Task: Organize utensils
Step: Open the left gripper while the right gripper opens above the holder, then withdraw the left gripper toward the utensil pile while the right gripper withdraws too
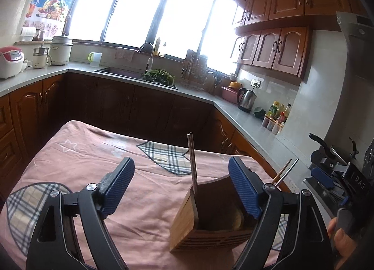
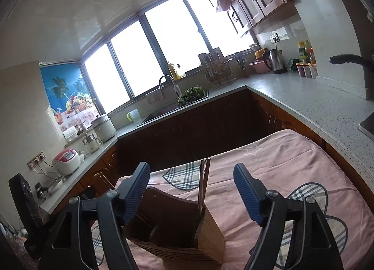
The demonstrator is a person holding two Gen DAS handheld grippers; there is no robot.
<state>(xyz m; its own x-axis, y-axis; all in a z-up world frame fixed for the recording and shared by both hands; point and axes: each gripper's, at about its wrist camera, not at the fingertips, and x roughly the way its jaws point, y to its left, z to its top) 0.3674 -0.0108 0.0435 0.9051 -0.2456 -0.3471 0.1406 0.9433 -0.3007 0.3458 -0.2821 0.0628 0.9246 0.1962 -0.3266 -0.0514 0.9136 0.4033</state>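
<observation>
A slatted bamboo utensil holder with open compartments (image 1: 187,218) stands upright on the desk, which is draped in a pink cloth with plaid patches (image 1: 93,157), and every utensil that can be seen is already standing in it. The left tool (image 1: 181,185) has its blue ribbed pads spread wide and grips nothing; the holder sits low between them, closer to the pad on the right of that view, which overlaps its far wall, though whether it touches cannot be told. A pair of dark, slender chopsticks (image 1: 192,160) rises from the holder's near-left corner, their long axis close to vertical with a slight lean, well apart from either pad. Two more thin sticks, one brown and one silvery (image 1: 286,171), poke up at a slant behind that right-hand pad. From the right wrist view the right tool (image 2: 191,188) is likewise spread wide and empty, with the same holder (image 2: 177,235) below and between its pads and nearer the pad on the left of that view, and the upright chopsticks (image 2: 203,188) standing in the gap. Both tools therefore flank one holder from opposite sides, neither clearly nearer. No loose utensil shows on the cloth, so the sorting looks near its end; any further pick would have to come down along the sticks' upright axis rather than across it
</observation>
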